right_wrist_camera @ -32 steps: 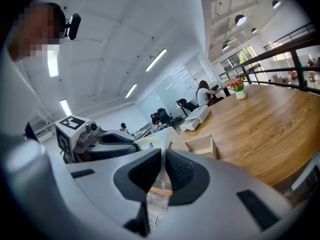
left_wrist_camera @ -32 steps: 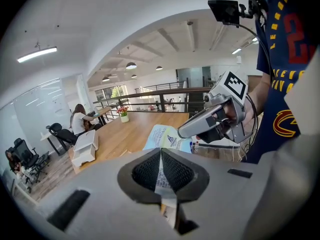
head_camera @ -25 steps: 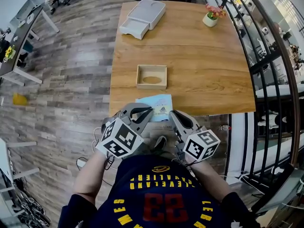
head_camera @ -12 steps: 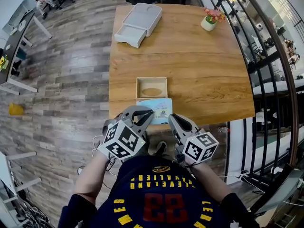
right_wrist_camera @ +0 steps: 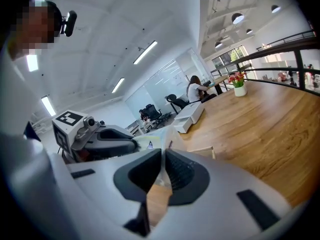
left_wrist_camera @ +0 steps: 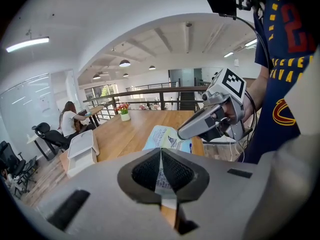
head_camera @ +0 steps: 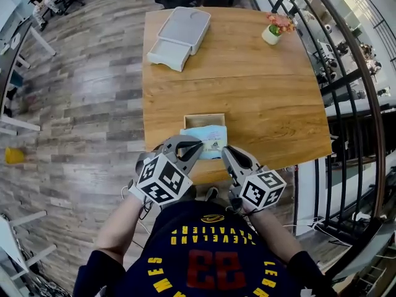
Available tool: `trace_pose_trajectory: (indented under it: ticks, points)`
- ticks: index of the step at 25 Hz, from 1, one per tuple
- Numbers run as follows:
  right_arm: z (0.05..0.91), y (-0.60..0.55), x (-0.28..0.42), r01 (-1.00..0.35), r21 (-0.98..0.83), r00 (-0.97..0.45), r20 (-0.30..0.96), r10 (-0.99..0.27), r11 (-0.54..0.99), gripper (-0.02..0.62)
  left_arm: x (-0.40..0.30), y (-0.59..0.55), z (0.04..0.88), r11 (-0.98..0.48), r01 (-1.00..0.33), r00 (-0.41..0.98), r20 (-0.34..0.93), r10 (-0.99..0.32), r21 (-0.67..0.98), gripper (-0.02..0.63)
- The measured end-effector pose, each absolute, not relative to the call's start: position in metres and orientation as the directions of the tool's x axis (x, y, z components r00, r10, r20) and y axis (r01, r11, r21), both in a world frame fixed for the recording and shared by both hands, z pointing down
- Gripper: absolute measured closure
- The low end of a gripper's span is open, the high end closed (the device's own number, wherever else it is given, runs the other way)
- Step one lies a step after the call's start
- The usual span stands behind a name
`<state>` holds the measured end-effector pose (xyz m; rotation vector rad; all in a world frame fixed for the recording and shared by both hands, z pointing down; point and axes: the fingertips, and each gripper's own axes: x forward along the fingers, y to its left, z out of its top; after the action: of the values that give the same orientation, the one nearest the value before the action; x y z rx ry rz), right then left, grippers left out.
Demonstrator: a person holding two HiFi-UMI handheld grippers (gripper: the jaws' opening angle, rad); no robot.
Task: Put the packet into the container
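Observation:
The packet (head_camera: 206,139), pale blue and white with print, hangs between both grippers just above the table's near edge. My left gripper (head_camera: 200,146) is shut on its left side and my right gripper (head_camera: 225,151) on its right side. The small open wooden container (head_camera: 204,120) stands right behind it, and the packet's far edge covers the container's near wall. In the left gripper view the packet (left_wrist_camera: 165,138) runs out from the closed jaws (left_wrist_camera: 161,170). In the right gripper view the packet (right_wrist_camera: 156,142) is pinched at the jaws (right_wrist_camera: 163,170), with the container (right_wrist_camera: 203,152) just beyond.
The wooden table (head_camera: 266,104) carries a white drawer unit (head_camera: 179,29) at its far left and a flower pot (head_camera: 272,32) at its far right. A dark metal railing (head_camera: 346,91) runs along the right. Wood-plank floor lies to the left.
Both grippers have carried the packet forward from the table's near edge until it overlaps the container's near side. Both grips are unchanged.

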<state>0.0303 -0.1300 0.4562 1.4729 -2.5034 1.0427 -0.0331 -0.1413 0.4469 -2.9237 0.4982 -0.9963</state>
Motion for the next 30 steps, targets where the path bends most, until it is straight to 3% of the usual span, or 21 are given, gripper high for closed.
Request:
trace_pose_trajectory:
  ticks: [11, 13, 16, 19, 24, 30]
  points:
    - [0.468, -0.166, 0.035, -0.816, -0.503, -0.516, 0.411, -0.752, 0.285, 0.554, -0.028, -0.178, 0.462, -0.955, -0.286, 0.762, 0.585, -0.276, -0.079, 0.595]
    - [0.471, -0.171, 0.037, -0.82, -0.475, -0.529, 0.419, -0.738, 0.318, 0.55, -0.025, -0.183, 0.467, -0.952, -0.297, 0.757, 0.589, -0.284, -0.076, 0.595]
    - [0.465, -0.179, 0.041, -0.825, -0.404, -0.551, 0.416, -0.723, 0.396, 0.486, -0.022, -0.189, 0.473, -0.948, -0.306, 0.742, 0.603, -0.294, -0.087, 0.595]
    - [0.451, -0.19, 0.04, -0.801, -0.238, -0.595, 0.412, -0.69, 0.549, 0.465, -0.019, -0.196, 0.48, -0.946, -0.308, 0.723, 0.621, -0.302, -0.101, 0.595]
    - [0.453, -0.201, 0.015, -0.51, 0.178, -0.655, 0.553, -0.514, 0.841, 0.465, -0.013, -0.205, 0.491, -0.941, -0.328, 0.715, 0.629, -0.305, -0.084, 0.596]
    - [0.475, -0.206, 0.0, -0.225, 0.347, -0.612, 0.677, -0.409, 0.911, 0.465, -0.002, -0.205, 0.494, -0.947, -0.316, 0.732, 0.621, -0.28, -0.055, 0.597]
